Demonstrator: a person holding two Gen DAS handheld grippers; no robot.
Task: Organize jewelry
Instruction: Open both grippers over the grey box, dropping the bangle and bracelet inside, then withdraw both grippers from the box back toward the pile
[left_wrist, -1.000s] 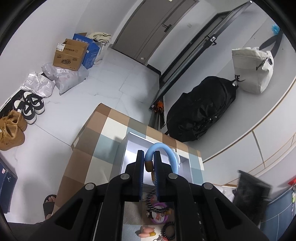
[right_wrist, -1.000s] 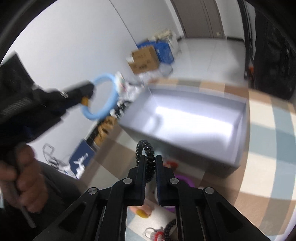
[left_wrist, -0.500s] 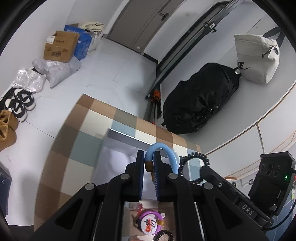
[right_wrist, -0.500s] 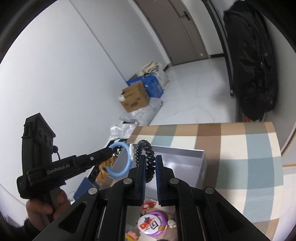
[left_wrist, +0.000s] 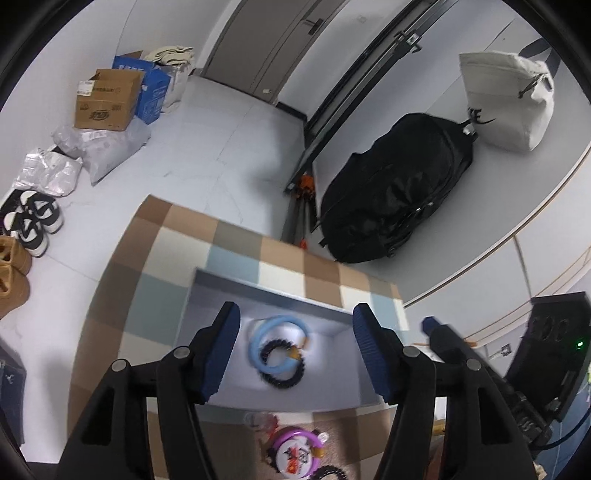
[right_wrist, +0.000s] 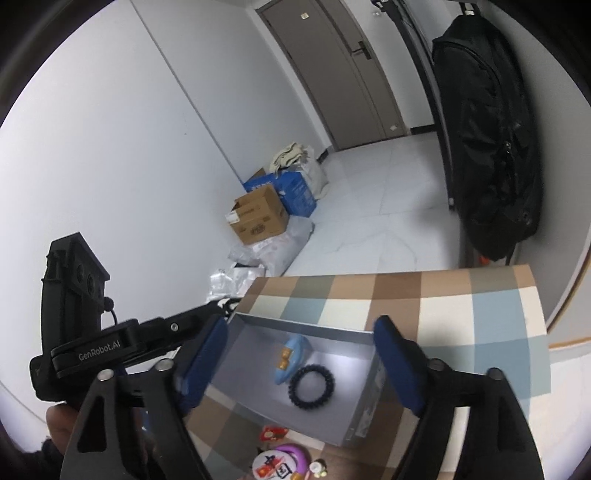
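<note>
Left wrist view: the left tongs (left_wrist: 295, 349) have just been opening and stand spread, pinching nothing. Just beyond their tips, a light blue plastic bangle (left_wrist: 275, 345) and a black coiled hair tie (left_wrist: 282, 367) lie overlapping inside the shallow grey box (left_wrist: 207, 291) on the checked worktop (left_wrist: 147, 258). The right tongs (right_wrist: 301, 360) have also just opened, empty, above that box.

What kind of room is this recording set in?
Probably a home entryway: shoes lined up along the wall, cardboard box and parcels on the tiled floor, a backpack hung by the door.
</note>
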